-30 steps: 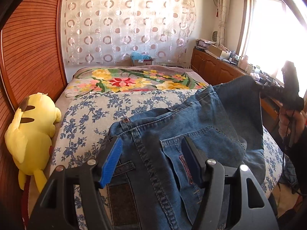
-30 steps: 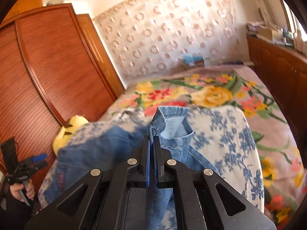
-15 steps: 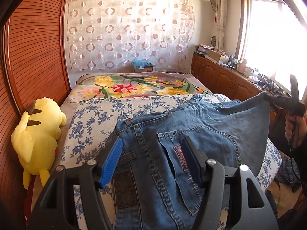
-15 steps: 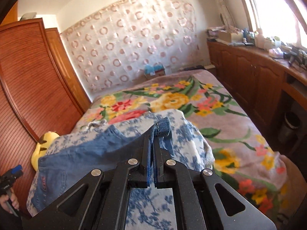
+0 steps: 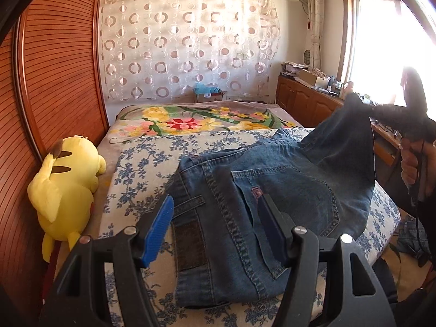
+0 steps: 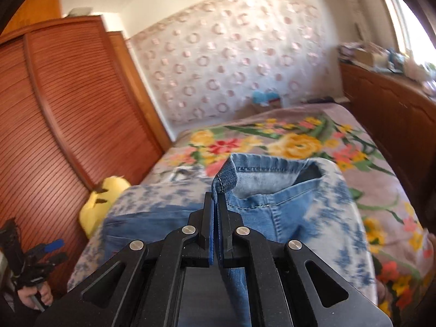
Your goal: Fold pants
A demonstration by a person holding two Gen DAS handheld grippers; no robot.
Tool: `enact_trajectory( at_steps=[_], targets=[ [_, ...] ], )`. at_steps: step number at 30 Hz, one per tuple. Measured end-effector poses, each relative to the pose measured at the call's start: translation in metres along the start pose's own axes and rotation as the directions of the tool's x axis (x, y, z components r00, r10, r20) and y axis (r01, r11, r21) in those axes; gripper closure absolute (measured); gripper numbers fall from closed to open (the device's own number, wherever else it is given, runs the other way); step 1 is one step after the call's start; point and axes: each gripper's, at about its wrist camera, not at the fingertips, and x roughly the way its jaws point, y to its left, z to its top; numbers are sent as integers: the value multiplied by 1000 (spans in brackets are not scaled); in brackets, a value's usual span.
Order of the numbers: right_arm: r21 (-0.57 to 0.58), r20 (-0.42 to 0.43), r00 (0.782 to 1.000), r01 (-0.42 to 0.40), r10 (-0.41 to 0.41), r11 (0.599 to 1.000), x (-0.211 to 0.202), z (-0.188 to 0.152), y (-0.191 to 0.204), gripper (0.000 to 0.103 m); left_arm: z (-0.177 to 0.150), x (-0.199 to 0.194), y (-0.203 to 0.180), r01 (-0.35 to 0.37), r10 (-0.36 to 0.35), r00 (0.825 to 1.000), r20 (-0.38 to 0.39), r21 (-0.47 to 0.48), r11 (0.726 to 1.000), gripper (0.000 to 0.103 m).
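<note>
Pants [image 5: 272, 190], one blue denim pair, lie on the bed [image 5: 141, 169], one hem pinched in the pressed-together right tool [image 6: 217, 212]. Left tool [image 5: 215, 226] hovers spread above the seat. Pocket tag is unreadable. One yellow plush toy [image 5: 65, 188] rests beside them.
</note>
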Motion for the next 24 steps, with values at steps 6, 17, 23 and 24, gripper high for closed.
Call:
enact_trajectory(
  at_steps=[6, 17, 23, 24],
  targets=[
    [-103, -42, 981, -191, 187, 976, 19, -5, 102, 103, -3, -12, 15, -24, 24, 1000, 13, -7, 1000, 39],
    [-153, -312, 901, -361, 302, 920, 66, -95, 176, 103, -15, -11, 40, -48, 48, 999, 4, -59, 997, 39],
    [-203, -358, 907, -308, 222, 929, 70, -112, 166, 81, -15, -5, 28, -27, 27, 1000, -7, -49, 998, 39],
    [-210, -354, 908, -309, 223, 928, 67, -113, 165, 79, -15, -3, 25, -21, 21, 1000, -8, -45, 999, 39]
  ],
)
